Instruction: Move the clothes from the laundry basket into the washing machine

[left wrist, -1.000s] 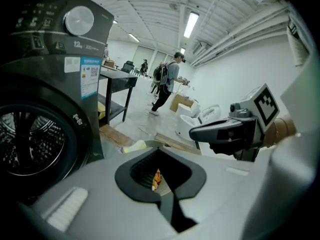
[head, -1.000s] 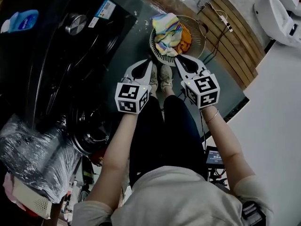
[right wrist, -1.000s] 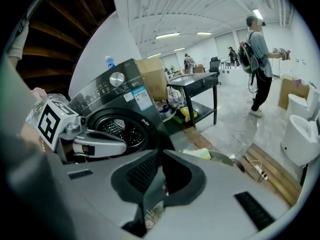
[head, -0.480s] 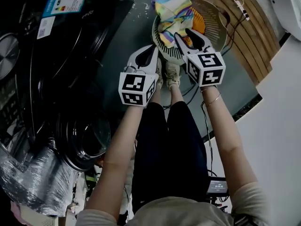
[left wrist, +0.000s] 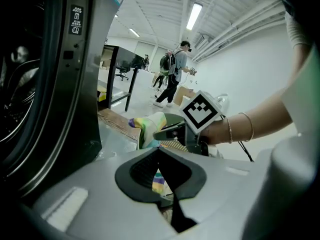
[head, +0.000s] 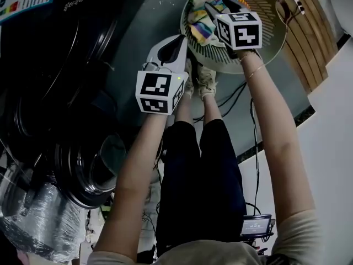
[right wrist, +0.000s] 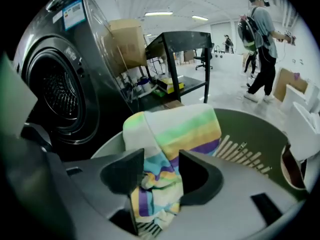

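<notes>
Right claw (right wrist: 161, 171) has just been spreading its jaws, and the striped cloth (right wrist: 172, 129) bunches right between them, heaped at the laundry basket's (right wrist: 260, 139) 10 o'clock rim in the head view. Left claw (head: 181, 38) hangs pinched together, empty, at the basket's 8 o'clock.

Before you: one laundry basket (head: 267, 35), one striped cloth (head: 199, 21), one washing machine (head: 71, 76), one black counter (right wrist: 186, 38), one cardboard box (right wrist: 127, 41).

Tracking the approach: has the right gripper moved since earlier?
Yes. The right gripper went from the near rim of the round slatted laundry basket to over it; jaws just opened, rainbow-striped cloth between them.
</notes>
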### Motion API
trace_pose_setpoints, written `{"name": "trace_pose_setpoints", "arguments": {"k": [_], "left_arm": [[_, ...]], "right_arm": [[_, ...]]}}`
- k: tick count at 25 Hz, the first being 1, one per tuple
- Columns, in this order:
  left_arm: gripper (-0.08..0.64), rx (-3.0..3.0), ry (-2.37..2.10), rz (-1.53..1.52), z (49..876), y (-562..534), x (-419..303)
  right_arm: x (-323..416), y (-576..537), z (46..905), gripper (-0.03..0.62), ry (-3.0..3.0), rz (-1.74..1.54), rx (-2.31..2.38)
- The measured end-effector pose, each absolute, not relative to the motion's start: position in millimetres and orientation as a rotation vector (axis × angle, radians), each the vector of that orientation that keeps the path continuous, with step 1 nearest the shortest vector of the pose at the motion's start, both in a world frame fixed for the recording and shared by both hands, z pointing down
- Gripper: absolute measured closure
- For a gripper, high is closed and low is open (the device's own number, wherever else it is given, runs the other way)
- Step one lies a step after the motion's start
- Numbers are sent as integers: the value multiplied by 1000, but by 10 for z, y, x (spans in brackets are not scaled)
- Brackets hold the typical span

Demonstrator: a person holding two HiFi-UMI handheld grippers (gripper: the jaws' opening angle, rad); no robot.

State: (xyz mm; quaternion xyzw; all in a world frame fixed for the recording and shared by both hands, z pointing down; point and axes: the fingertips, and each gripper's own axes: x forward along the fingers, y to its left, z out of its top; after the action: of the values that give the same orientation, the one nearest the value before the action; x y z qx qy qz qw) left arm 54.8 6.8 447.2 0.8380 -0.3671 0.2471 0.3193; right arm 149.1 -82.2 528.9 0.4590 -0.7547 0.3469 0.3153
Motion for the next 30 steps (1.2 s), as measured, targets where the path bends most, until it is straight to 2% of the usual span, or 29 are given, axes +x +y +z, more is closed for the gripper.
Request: {"name": "trace_pose_setpoints", "arguments": {"k": [2,5,15,20,26,30], "left_arm": [[551,2209,-963,643,4492,64,551],[551,2211,-957,649,4519,55,545],[540,2216,-999,626,4340,-1,547],[402,2262,-926,612,4122,33,697],[309,2316,-822,625,3886,132,868],[213,2422,-878,696,3714,33,832]], "right_arm": [[1449,-831,5360,404,-1969,903,1191],[1398,-821,5367,560,-1968,901,1183],[1432,-450,4734,574,-2138,1050,1212],[1378,-269,4177,574,-2212,1084,1256],[1254,-152,3539,575,-2289,1153,1321],[1186,-102,3175,575,-2327,1121,1400]]}}
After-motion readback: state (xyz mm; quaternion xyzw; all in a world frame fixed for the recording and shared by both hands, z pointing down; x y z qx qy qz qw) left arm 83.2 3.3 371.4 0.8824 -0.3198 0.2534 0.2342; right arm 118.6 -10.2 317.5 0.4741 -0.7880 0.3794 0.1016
